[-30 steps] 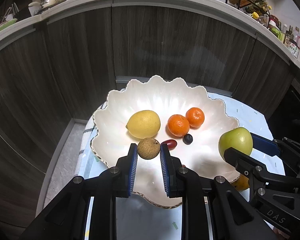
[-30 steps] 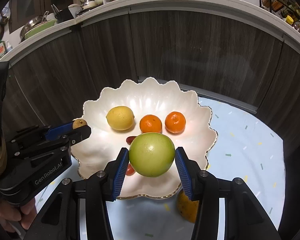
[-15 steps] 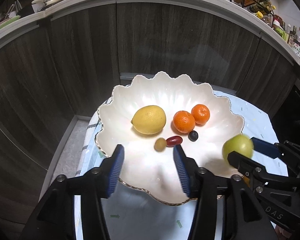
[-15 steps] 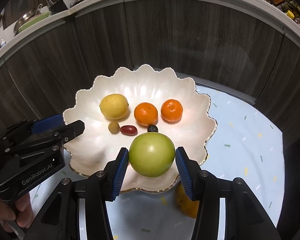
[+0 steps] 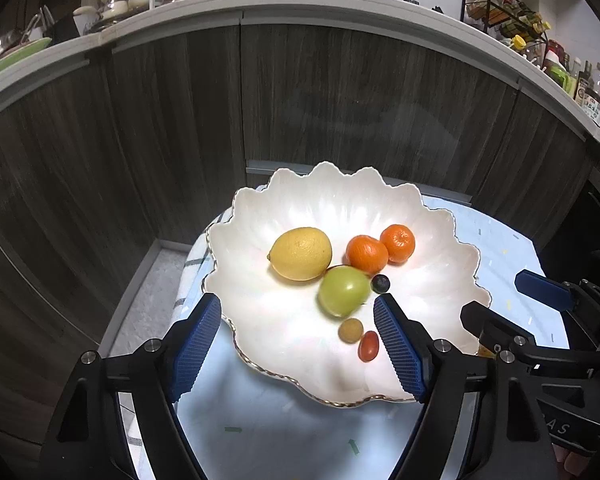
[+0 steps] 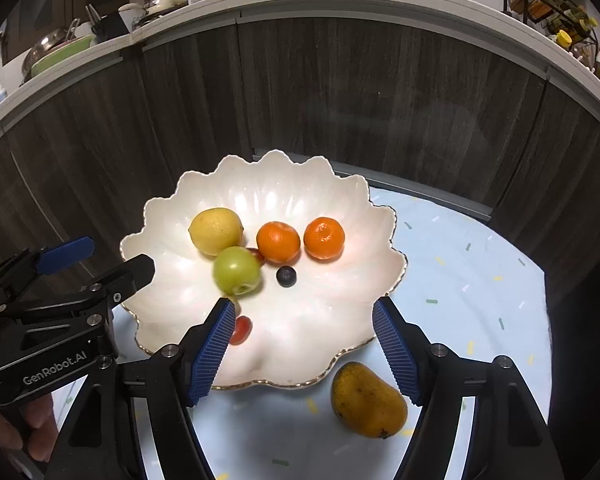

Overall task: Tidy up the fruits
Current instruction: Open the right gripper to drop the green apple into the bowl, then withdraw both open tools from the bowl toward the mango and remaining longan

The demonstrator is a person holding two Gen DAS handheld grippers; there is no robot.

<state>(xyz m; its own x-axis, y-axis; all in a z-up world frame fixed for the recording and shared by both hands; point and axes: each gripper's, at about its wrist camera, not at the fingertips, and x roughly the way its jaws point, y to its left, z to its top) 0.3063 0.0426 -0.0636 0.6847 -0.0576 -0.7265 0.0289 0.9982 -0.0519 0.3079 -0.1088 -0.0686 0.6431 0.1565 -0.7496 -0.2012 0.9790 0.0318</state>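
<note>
Both grippers' blue-padded fingers (image 5: 198, 338) stand spread wide and empty, the left gripper (image 5: 298, 340) and right gripper (image 6: 304, 344) hovering over the near rim of the scalloped white bowl (image 6: 260, 196). Inside it lie a green apple (image 6: 237, 270), a lemon (image 6: 215, 231), 2 mandarins (image 6: 279, 241), a blueberry (image 6: 286, 276) and a cherry tomato (image 5: 368, 345). A mango (image 6: 368, 400) rests on the pale blue table (image 6: 480, 280) just outside the near rim.
</note>
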